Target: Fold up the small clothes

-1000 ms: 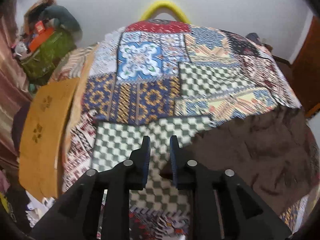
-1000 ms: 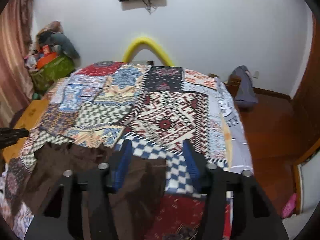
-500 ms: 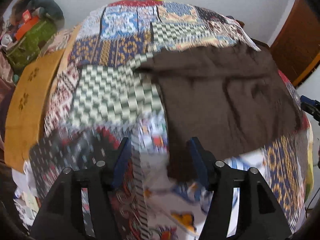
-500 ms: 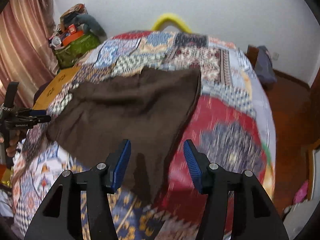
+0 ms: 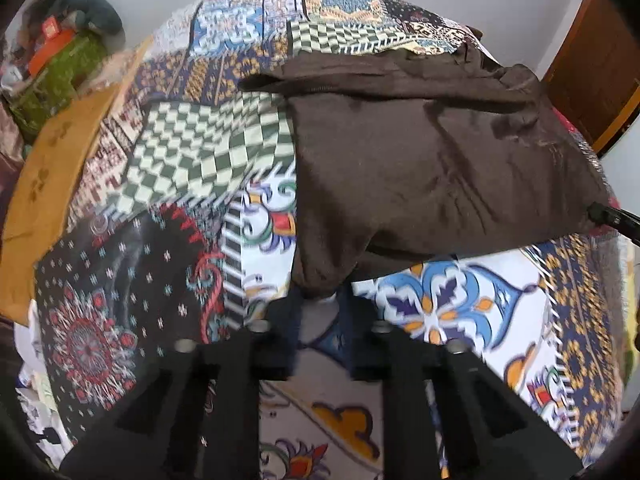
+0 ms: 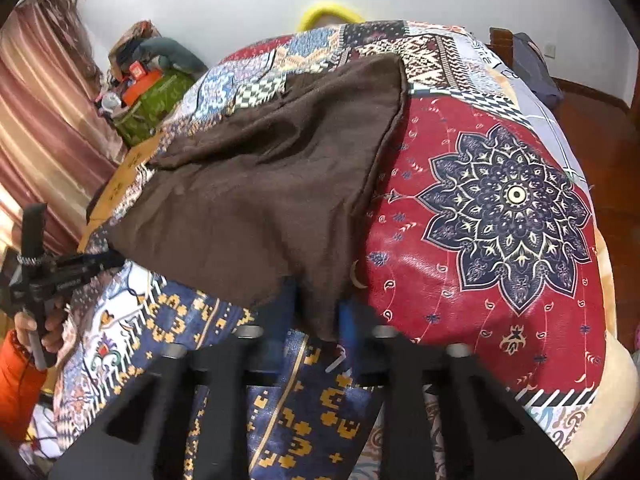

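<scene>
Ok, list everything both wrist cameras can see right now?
garment: one, dark brown, spread on the bed, near corners between both grippers' fingers
bedspread: one, multicoloured patchwork, covering the bed
yellow hoop: one, behind the bed at the wall
green bag: one, with orange boxes on top, beside the curtain
curtain: one, pinkish, far left
left gripper: black, shut on a garment corner
right gripper: black, shut on the other corner

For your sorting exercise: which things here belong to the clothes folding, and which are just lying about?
Belong: brown garment; left claw and right claw, each gripping a near corner.

Lying about: patchwork bedspread; green bag; yellow hoop; pink curtain.
</scene>
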Demonstrator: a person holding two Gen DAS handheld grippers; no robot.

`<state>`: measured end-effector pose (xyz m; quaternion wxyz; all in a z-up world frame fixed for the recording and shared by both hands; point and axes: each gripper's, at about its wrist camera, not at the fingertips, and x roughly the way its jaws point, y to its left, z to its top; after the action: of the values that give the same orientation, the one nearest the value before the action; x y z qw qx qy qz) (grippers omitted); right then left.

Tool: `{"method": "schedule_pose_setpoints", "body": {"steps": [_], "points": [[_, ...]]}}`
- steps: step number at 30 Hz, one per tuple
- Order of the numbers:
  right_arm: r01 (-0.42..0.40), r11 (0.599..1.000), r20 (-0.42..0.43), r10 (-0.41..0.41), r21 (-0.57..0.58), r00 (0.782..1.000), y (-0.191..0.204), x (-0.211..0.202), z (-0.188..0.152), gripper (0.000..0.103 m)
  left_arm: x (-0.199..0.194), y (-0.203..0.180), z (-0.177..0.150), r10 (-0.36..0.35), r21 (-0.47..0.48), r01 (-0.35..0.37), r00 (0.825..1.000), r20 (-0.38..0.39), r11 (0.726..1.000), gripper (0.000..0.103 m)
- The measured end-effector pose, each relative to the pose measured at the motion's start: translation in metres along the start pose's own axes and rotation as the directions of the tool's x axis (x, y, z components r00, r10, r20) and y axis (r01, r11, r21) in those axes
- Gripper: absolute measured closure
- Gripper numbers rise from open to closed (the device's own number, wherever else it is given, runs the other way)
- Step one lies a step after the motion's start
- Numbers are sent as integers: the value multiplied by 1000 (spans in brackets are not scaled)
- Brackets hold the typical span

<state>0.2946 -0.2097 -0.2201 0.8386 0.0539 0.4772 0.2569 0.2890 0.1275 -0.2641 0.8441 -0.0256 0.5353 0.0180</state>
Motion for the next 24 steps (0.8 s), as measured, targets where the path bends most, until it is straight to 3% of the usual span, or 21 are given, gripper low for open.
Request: {"method": "schedule_pose_setpoints", "body": {"steps": [5, 10, 22, 24], "points": [[-4, 1000, 46, 5, -20, 999, 6, -21, -6, 95, -16, -2, -2, 17, 15, -18, 998, 53, 1000, 97], [-9, 999, 31, 10, -48, 999, 10, -33, -18, 96, -46, 1, -21, 21, 64, -27, 996, 87, 998, 97], [-14, 998, -29, 12, -64, 999, 25, -39, -65, 96, -74, 4, -84, 14, 124, -21, 998, 55, 992, 96], [5, 997, -28, -8, -78, 1000, 26, -38, -69, 96, -72, 7, -91, 44, 120, -49, 998, 45, 992, 97]]}}
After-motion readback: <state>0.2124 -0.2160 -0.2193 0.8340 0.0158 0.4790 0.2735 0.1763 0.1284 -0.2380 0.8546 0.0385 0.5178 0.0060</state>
